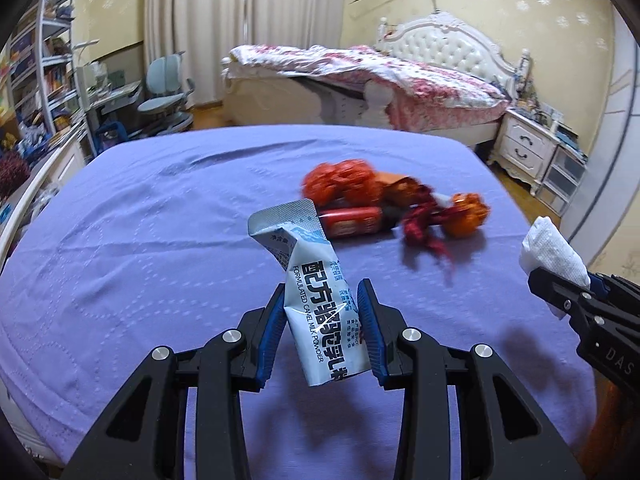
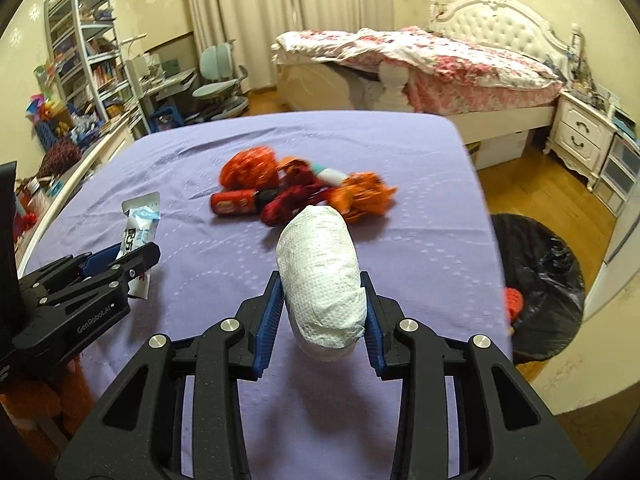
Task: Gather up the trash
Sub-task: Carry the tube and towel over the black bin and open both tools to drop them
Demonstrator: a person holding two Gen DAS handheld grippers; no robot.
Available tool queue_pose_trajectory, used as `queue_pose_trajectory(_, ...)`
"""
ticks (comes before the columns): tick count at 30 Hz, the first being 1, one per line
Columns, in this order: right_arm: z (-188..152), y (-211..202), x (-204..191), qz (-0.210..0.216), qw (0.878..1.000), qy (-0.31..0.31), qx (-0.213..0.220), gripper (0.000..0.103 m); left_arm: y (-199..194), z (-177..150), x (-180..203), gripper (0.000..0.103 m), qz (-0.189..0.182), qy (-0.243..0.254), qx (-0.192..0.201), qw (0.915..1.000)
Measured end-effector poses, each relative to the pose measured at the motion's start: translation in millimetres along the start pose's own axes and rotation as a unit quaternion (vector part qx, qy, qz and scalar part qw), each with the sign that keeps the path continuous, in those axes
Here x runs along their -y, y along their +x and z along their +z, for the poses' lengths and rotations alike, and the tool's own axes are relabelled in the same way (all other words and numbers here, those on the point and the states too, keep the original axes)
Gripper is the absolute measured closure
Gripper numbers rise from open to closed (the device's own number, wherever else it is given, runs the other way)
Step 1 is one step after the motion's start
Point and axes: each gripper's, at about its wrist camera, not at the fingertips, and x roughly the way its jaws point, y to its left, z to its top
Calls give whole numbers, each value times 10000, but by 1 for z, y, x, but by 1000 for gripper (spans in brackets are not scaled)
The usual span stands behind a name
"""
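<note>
My left gripper [image 1: 322,292] is shut on a pale blue camel milk powder sachet [image 1: 320,320], lifted off the purple sheet [image 1: 160,240]. In the right wrist view that gripper [image 2: 132,256] shows at the left with the sachet [image 2: 140,220] sticking out. My right gripper [image 2: 320,280] is shut on a crumpled white paper towel wad [image 2: 320,272], also held above the sheet [image 2: 400,240]. At the right edge of the left wrist view, the right gripper [image 1: 560,292] holds the wad [image 1: 554,248]. A pile of red and orange wrappers [image 1: 380,204] [image 2: 296,192] lies beyond both grippers.
A bin lined with a black bag [image 2: 548,280] stands on the wooden floor right of the purple surface, with something orange [image 2: 514,300] inside. A bed [image 2: 460,64], a white nightstand [image 2: 580,136], a desk chair [image 2: 220,80] and shelves [image 2: 88,52] fill the room behind.
</note>
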Motion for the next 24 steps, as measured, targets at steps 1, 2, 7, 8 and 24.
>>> queue_pose_trajectory(1, 1, -1, 3, -31, 10000, 23, 19, 67, 0, 1, 7, 65, -54, 41, 23, 10000)
queue_pose_trajectory(2, 2, -6, 12, -122, 9999, 96, 77, 67, 0, 3, 15, 65, -124, 86, 46, 9999)
queue_pose_trajectory(7, 6, -14, 59, -508, 9974, 452, 221, 67, 8, 14, 62, 65, -489, 386, 88, 9980)
queue_pose_trajectory(8, 7, -15, 71, -601, 9964, 541, 241, 67, 10, 17, 70, 65, -545, 436, 95, 9975)
queue_pose_trajectory(24, 11, -1, 192, -1300, 9821, 1343, 235, 67, 68, 48, 194, 65, -1120, 1186, -93, 9866)
